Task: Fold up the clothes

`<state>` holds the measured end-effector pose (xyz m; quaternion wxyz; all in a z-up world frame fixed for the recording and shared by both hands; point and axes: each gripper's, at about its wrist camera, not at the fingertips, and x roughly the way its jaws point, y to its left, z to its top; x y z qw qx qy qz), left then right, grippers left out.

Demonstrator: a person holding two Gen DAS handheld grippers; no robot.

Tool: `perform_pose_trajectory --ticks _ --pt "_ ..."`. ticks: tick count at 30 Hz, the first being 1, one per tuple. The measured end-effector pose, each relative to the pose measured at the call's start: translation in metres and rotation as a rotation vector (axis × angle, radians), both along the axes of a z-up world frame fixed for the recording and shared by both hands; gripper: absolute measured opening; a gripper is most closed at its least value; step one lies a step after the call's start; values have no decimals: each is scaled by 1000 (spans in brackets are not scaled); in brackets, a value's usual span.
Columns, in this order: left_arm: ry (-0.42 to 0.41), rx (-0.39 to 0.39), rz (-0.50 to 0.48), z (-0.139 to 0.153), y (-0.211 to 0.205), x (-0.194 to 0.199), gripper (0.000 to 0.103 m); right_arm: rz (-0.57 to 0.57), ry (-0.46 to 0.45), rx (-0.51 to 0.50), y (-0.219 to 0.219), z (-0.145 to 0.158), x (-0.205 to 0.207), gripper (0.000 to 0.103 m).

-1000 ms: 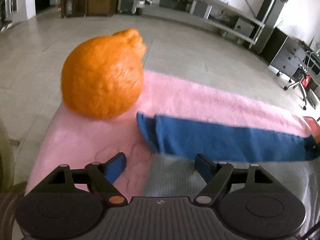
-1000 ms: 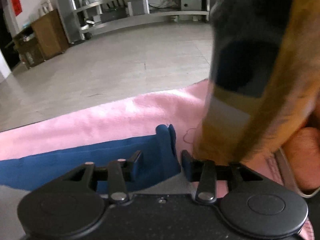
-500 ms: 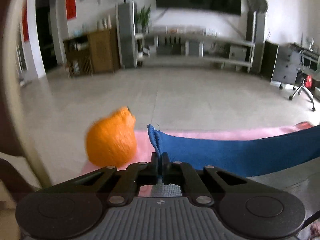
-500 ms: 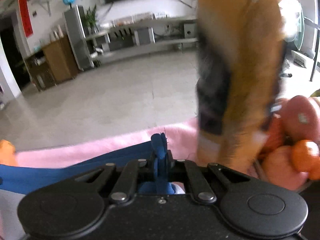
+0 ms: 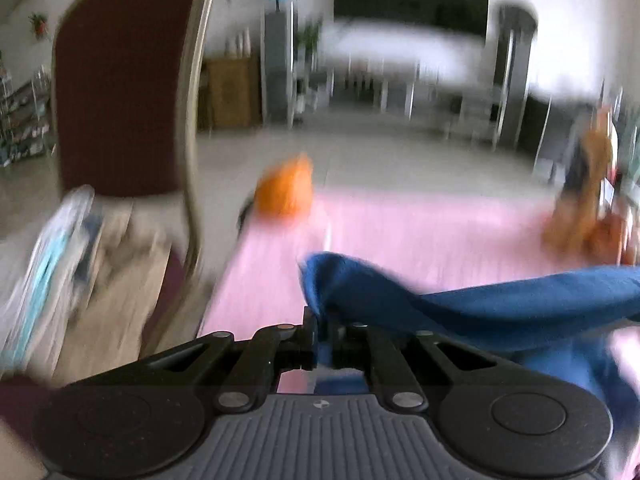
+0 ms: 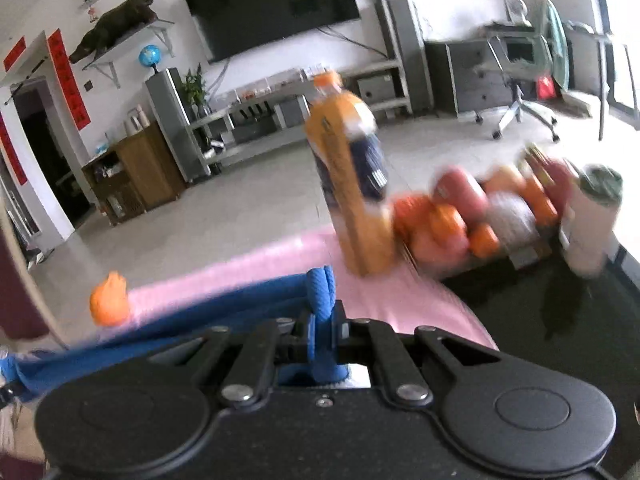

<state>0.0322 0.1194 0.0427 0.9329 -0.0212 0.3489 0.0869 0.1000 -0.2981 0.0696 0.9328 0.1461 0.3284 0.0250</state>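
A blue garment (image 5: 460, 300) hangs stretched between my two grippers above a pink cloth (image 5: 400, 232) that covers the table. My left gripper (image 5: 324, 328) is shut on the garment's left corner, which bunches up over the fingertips. My right gripper (image 6: 322, 328) is shut on the garment's (image 6: 200, 312) right corner, a thick folded edge standing up between the jaws. The cloth runs off to the left in the right wrist view. Both views are motion-blurred.
An orange fruit (image 5: 286, 194) sits at the pink cloth's far left end. An orange drink bottle (image 6: 348, 184), a tray of fruit (image 6: 472, 220) and a white cup (image 6: 592, 220) stand at the right end. A dark red chair (image 5: 124, 92) is on the left.
Both grippers closed on the blue garment's corners, then lifted and pulled it back toward me. The fruit and bottle now look farther away.
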Motion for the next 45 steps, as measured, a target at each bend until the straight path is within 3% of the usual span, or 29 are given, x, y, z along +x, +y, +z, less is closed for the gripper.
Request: perform_pose_trajectory --ticks 1,3,4,6,7,9,12,15,18,23,25,27,29,31,33,36,38,40,45 --pt "40 10 -3 -9 -1 -16 14 -1 34 4 -3 -12 -13 9" --pt "69 53 4 -20 0 -51 14 -4 105 25 -19 -38 -48 19" --pt "60 65 14 -22 3 -62 14 -9 130 34 -27 -49 -65 27" --pt "41 44 37 -18 11 -71 17 -40 146 62 -42 -60 -83 29" --pt "34 12 43 -14 12 -70 26 -52 151 96 -49 -62 -83 30" --pt "26 -60 46 -6 13 -63 36 -65 145 163 -55 -61 -82 30" --pt "21 -142 34 -10 5 -36 36 -4 96 209 -45 -59 -68 33" --pt "49 -163 40 -33 -10 -11 31 57 75 229 -31 -72 -50 33" --pt "81 -128 10 -57 -26 -1 18 41 122 212 -23 -88 -38 28" --pt "117 -48 -66 -78 -53 16 21 54 182 164 -11 -103 -22 28" --pt "165 -19 -57 -89 -53 22 27 59 232 136 -2 -115 -14 28" --pt "243 56 -26 -100 -52 24 23 69 286 71 8 -124 -12 27" --pt "255 97 -39 -98 -52 13 22 82 346 3 15 -133 -14 15" --pt "260 141 -48 -95 -49 -1 22 96 405 -60 19 -140 -20 12" --pt "241 136 -46 -89 -43 -15 22 94 428 -72 14 -139 -32 11" --pt "149 88 -38 -73 -33 -32 22 79 350 -16 -1 -122 -56 16" --pt "102 51 -21 -65 -29 -36 22 38 267 40 -15 -111 -65 29" --pt "99 15 -3 -62 -29 -30 22 -5 194 97 -30 -101 -72 29" --pt "133 -3 21 -68 -37 -13 22 -101 228 314 -52 -113 -56 29"
